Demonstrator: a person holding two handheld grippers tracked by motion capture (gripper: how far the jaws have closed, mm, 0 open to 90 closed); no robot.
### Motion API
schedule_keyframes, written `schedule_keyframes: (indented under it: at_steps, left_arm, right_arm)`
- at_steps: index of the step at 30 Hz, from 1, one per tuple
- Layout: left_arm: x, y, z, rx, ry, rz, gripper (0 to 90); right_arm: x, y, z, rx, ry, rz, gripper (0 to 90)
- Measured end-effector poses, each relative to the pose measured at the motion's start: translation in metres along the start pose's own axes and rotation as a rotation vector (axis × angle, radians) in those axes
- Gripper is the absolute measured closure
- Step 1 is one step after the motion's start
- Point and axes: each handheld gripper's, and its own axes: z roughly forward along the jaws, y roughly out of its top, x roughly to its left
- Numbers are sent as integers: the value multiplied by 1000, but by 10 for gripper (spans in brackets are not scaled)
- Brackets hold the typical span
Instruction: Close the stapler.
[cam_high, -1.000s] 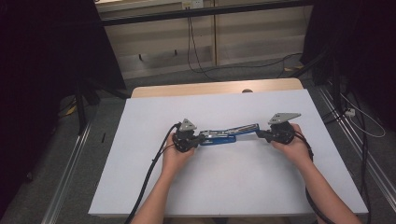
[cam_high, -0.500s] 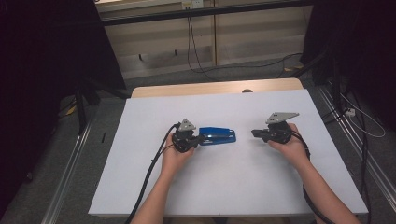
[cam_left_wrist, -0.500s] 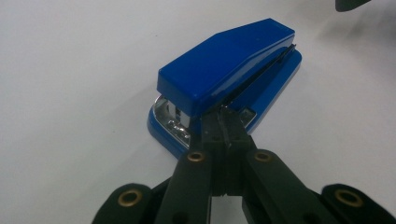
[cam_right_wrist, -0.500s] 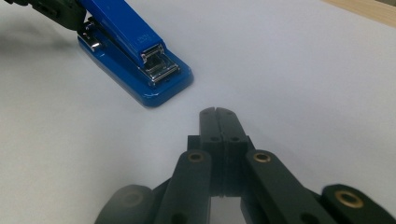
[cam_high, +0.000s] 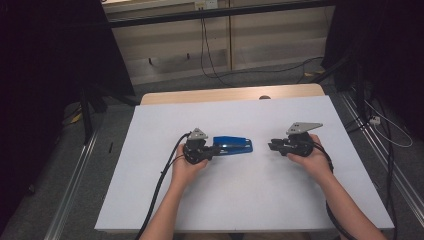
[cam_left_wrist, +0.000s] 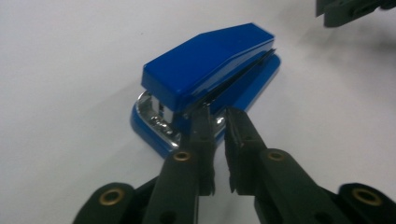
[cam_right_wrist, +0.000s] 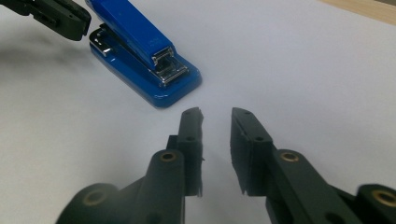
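High view: the blue stapler lies flat on the white worktop, between the left hand-held gripper at its end and the right hand-held gripper, set apart.

Left gripper view: jaws narrowly parted, empty, tips at the stapler's rear.

Right gripper view: jaws slightly apart, holding nothing, near the stapler's metal nose.

Two black plastic two-jaw grippers are seen, the left gripper and the right gripper; each is studded with brass-ringed screw holes, topped by a grey three-cornered plate, and trailed by a black cable.
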Motion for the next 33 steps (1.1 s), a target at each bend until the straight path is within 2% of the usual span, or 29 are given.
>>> schedule_keyframes:
  at_steps: [1, 6, 7, 12, 13, 14, 20, 22, 24, 26, 31, 33]
  left_arm:
    - [-1, 1, -2, 2, 4, 10, 757]
    - [-3, 1, -15, -22, -8, -18, 660]
    - [-3, 1, -18, -23, -1, -11, 649]
    - [-2, -2, -38, -56, 10, -30, 523]
    - [-1, -3, -42, -51, 8, -17, 511]
    - [-2, -4, -45, -61, 9, -27, 503]
    - [-1, -10, -62, -60, 44, 0, 381]
    - [-1, -13, -66, -42, 60, 6, 347]
    - [0, -14, -70, -39, 70, -6, 332]
    - [1, -16, -73, -59, 64, -27, 307]
    - [3, -19, -81, -66, 82, -13, 249]
    - [3, -22, -84, -71, 90, -21, 224]
  right_arm:
    - [0, -1, -2, -5, 0, 8, 698]
    - [2, -4, -12, -33, -6, 46, 577]
    - [3, -4, -15, -37, -12, 46, 554]
    - [12, -2, -26, -74, -25, 49, 441]
    - [14, -2, -26, -75, -31, 46, 412]
    - [16, -2, -27, -74, -37, 45, 390]
    - [25, -10, -37, -77, -50, 44, 311]
    - [28, -12, -41, -76, -55, 41, 285]
    - [30, -15, -44, -78, -63, 39, 259]
    - [32, -17, -47, -79, -65, 34, 248]
    - [36, -25, -55, -79, -78, 36, 223]
    - [38, -28, -58, -79, -80, 35, 221]
